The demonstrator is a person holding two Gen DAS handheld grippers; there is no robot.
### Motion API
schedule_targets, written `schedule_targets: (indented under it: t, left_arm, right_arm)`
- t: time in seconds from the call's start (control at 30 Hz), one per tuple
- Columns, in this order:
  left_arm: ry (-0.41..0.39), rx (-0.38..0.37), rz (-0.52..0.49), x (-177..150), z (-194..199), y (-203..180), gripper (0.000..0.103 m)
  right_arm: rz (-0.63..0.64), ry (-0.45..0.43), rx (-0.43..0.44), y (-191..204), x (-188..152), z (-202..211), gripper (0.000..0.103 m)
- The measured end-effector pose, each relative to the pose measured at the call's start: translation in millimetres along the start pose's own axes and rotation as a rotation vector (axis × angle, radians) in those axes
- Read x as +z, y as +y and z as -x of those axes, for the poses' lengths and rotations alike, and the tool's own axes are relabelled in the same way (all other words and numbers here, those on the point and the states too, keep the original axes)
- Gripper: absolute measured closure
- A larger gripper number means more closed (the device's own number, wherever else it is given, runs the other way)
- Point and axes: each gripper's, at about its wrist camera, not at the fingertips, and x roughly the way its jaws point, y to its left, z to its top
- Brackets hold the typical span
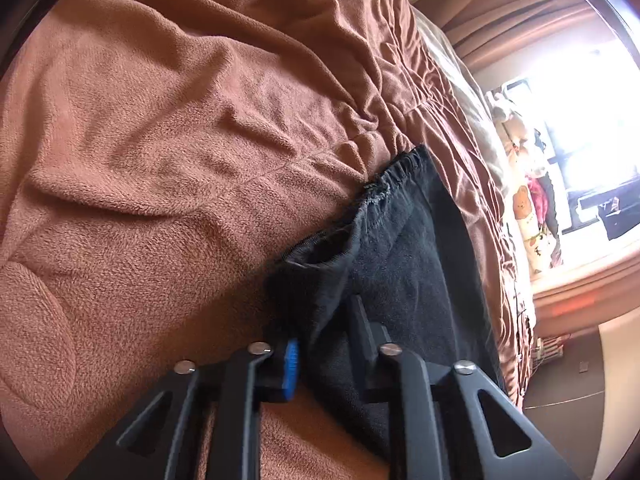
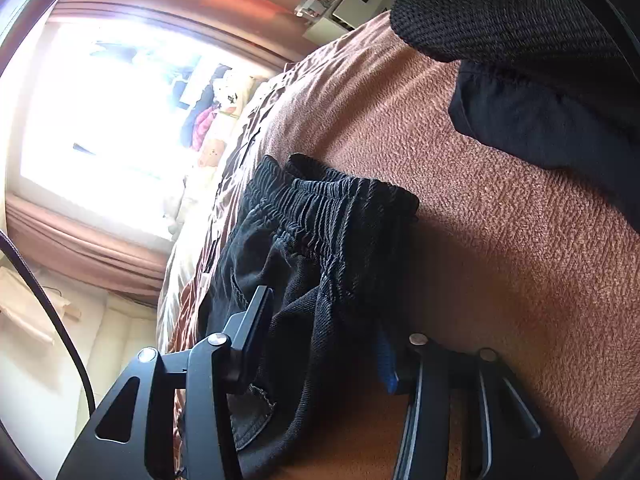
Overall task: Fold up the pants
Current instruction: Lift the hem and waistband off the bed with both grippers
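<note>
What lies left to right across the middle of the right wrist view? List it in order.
Bright window → stuffed toys and clothes by the window → black pants, bunched waistband up → brown fleece blanket → dark sleeve at the upper right.

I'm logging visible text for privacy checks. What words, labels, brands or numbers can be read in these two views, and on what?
None can be read.
Black pants: no visible label or brand.
Printed cushion by the window: cartoon picture only; any lettering too small.
White box near the bed corner: dark mark, blurred.
</note>
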Motion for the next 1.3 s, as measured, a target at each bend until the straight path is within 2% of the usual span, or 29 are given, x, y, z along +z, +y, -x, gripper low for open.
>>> schedule_targets:
  t: [0.03,0.13,0.23,0.37,0.63,0.87,1.3]
  left_arm:
    - [-0.005,-0.007,0.004,1,2,0,0.09]
    - [-0.034,0.007,-0.031,2,11,-9,0.096]
    - [-0.055,-0.003,-0.022,7,23,-17,0.098]
    - [-0.072,-0.029,-0.04,14,43,-34,0.098]
    - [-0.117,-0.06,-0.068,23,91,-63,0.099]
    - [-0.134,-0.05,-0.054,23,137,-51,0.099]
    - [-0.144,-0.041,-0.032,-5,210,-3,0.099]
  right_arm:
    - [0.016,0.0,-0.009,2,0,0,0.085]
    - [0.064,-0.007,-0.037,13,1,4,0.091]
    - [0.116,-0.027,-0.058,35,2,7,0.094]
    - [0.138,-0.055,-0.026,63,5,18,0.095]
    - [0.184,-0.052,0.001,104,9,43,0.096]
    - [0.167,-0.031,0.008,96,1,77,0.096]
    - [0.165,0.011,0.022,75,-32,141,0.096]
